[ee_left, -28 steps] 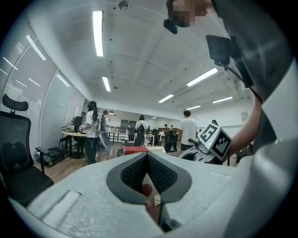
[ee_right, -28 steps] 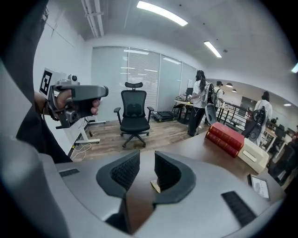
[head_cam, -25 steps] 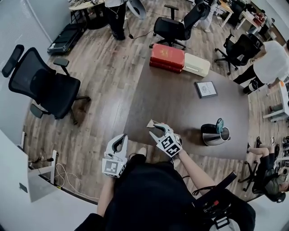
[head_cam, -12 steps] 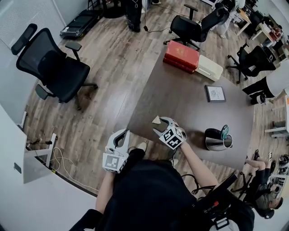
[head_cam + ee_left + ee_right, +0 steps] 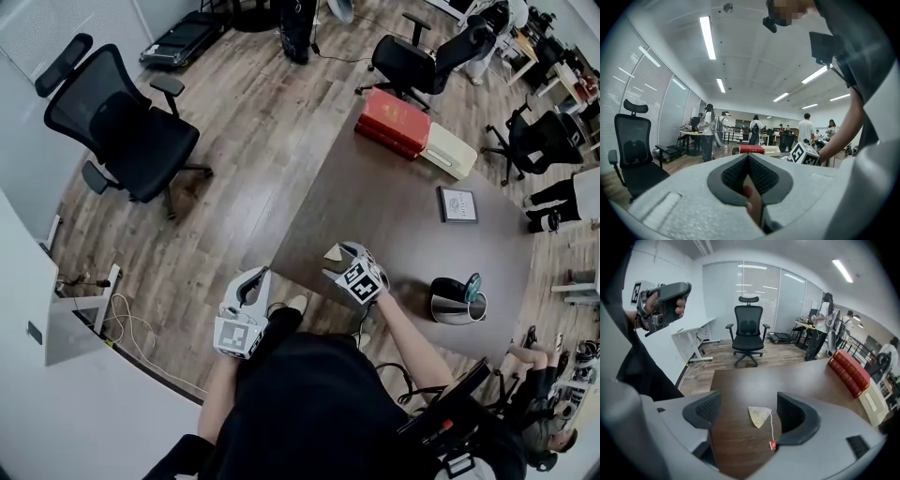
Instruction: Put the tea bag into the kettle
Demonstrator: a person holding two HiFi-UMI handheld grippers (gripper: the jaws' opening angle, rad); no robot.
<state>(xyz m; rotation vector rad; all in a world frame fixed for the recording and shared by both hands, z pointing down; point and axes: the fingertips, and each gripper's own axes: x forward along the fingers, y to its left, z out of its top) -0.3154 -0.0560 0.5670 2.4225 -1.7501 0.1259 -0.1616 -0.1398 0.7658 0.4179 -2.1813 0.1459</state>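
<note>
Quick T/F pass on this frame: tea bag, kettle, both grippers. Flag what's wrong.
1. The tea bag lies flat on the table. True.
2. The right gripper is clamped on it. False: its jaws have just been opening and stand apart on either side of the bag, not gripping it.
3. The left gripper is wide open. False: its jaws are together and hold nothing.
4. The kettle stands on the table, apart from the tea bag. True.
5. The red books sit beside the kettle. False: they lie at the table's far end.
</note>
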